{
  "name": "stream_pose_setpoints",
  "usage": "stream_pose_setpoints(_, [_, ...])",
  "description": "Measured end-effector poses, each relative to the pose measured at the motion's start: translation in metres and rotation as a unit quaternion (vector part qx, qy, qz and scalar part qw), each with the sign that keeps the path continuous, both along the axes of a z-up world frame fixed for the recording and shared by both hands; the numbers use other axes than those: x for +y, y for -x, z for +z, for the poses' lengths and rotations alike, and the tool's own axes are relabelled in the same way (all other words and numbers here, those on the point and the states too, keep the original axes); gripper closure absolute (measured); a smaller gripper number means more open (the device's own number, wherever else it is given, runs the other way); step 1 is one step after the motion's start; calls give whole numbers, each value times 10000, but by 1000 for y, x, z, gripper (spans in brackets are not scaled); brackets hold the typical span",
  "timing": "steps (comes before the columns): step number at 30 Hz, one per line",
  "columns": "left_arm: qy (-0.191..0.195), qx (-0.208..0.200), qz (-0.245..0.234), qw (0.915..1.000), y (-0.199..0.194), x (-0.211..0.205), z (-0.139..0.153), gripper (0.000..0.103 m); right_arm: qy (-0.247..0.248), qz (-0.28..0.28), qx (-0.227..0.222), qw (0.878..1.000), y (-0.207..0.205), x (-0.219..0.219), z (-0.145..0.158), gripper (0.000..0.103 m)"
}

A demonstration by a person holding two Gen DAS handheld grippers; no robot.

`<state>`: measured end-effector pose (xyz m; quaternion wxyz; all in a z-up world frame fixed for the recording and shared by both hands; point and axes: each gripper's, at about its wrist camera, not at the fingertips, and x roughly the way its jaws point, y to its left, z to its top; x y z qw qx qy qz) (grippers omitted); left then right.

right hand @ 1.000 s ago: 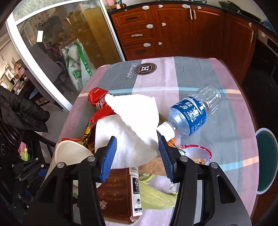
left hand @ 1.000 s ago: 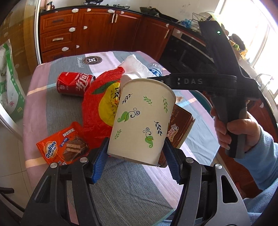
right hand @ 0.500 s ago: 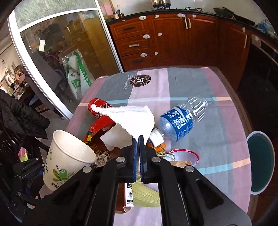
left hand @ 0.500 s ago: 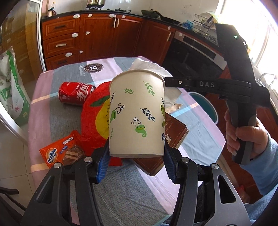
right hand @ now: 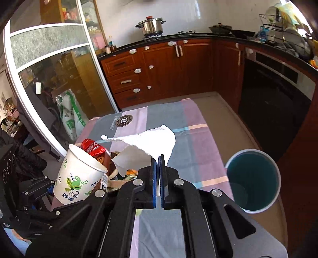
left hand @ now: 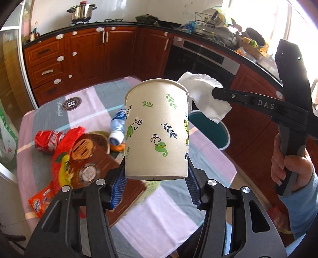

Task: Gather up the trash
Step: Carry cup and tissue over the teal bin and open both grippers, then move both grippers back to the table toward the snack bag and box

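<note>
Bottle [left hand: 117, 127], can [left hand: 47, 139], wrappers crowd table [right hand: 194, 158].

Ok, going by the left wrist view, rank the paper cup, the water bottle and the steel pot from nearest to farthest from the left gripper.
1. Paper cup: clamped between the left gripper's pads, upright.
2. Water bottle: lying on the table left of the cup, cap toward the camera.
3. Steel pot: on the stove at the far counter, top left.
</note>
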<state>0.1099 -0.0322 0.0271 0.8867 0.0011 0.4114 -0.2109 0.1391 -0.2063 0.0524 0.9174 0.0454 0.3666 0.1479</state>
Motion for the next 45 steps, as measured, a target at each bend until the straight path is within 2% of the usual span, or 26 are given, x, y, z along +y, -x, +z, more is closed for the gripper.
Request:
stream_pose_setpoints(7, [-73, 104, -637, 9979, -37, -108, -4, 48, -50, -798, 50, 9968, 9, -101, -8, 100])
stream_pose_setpoints(12, [-152, 361, -1084, 9933, -72, -184, -29, 48, -180, -1253, 256, 9916, 8, -163, -32, 100])
stream_pose_setpoints(16, [-219, 709, -1317, 9885, -100, -230, -62, 48, -257, -1510, 542, 9867, -2, -202, -56, 100])
stream_pose_setpoints(24, [-567, 1214, -1488, 9797, -148, -282, -120, 48, -662, -1786, 1237, 9739, -37, -243, -113, 100])
stream_pose_setpoints(29, [-654, 1409, -1512, 9762, -167, -291, -141, 47, -730, -1838, 1507, 9686, -52, -253, -140, 100])
stream_pose_setpoints(32, [-757, 1444, -1520, 9748, -174, -296, -148, 45, -724, -1835, 1579, 9676, -58, -256, -147, 96])
stream_pose_setpoints(33, [-797, 1420, -1512, 9750, -176, -297, -148, 41, -724, -1838, 1584, 9674, -61, -256, -148, 93])
stream_pose_setpoints(34, [-826, 1392, -1486, 9756, -177, -297, -147, 32, -743, -1855, 1593, 9668, -62, -257, -148, 78])
stream_pose_setpoints(35, [-831, 1348, -1449, 9767, -178, -295, -145, 29, -784, -1884, 1574, 9662, -62, -258, -147, 65])
stream_pose_setpoints(36, [-828, 1312, -1421, 9776, -179, -294, -142, 29, -804, -1940, 1535, 9656, -62, -259, -146, 36])
stream_pose_setpoints(37, [-838, 1296, -1387, 9782, -180, -293, -140, 27, -835, -1999, 1456, 9653, -59, -266, -144, 26])
stream_pose_setpoints(39, [-857, 1305, -1320, 9789, -182, -293, -140, 21, -855, -2083, 1324, 9653, -58, -268, -140, 26])
stream_pose_setpoints(43, [-794, 1299, -1181, 9813, -181, -284, -132, 13, -892, -2217, 1364, 9614, -57, -272, -137, 17])
stream_pose_setpoints(45, [-750, 1255, -1108, 9830, -180, -284, -127, 6, -865, -2247, 1367, 9609, -54, -270, -134, 17])
